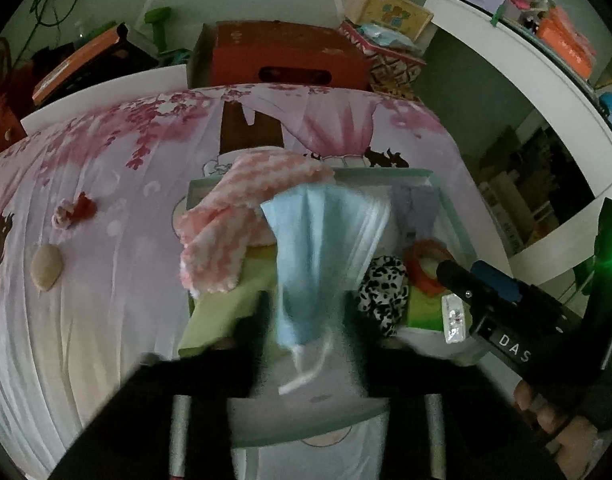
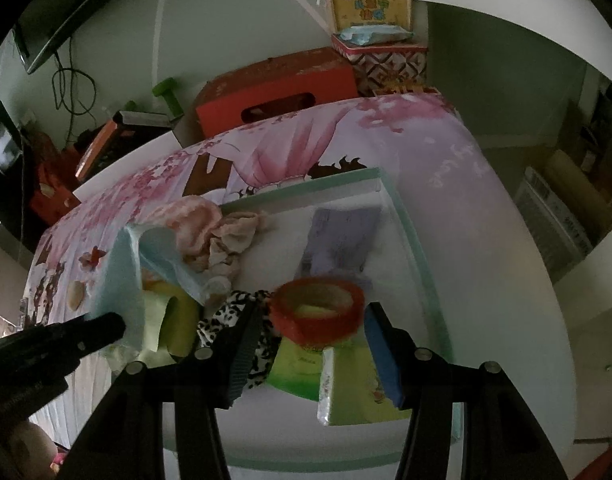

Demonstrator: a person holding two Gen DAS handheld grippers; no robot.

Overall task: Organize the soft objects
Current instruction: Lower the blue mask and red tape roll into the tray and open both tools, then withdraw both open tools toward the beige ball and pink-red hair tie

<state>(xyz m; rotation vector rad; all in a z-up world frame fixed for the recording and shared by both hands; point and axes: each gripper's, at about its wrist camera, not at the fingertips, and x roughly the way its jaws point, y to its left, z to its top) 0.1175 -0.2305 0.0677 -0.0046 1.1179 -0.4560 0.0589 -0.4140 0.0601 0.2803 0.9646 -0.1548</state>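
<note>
We see a pale blue mask (image 1: 326,256), a pink-and-white zigzag cloth (image 1: 234,216), a black-and-white leopard-spot scrunchie (image 1: 384,296) and a red tape roll (image 2: 318,312). The box (image 2: 418,248) is white inside with a mint-green rim; the sheet (image 1: 106,208) is lilac with pink blossoms. Behind sits a red carton (image 1: 282,56).

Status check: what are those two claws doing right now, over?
Left gripper open, blue mask loose between its jaws over the tray. Right gripper shut on red tape roll. Pink cloth draped across tray's far rim, beside the mask.
</note>
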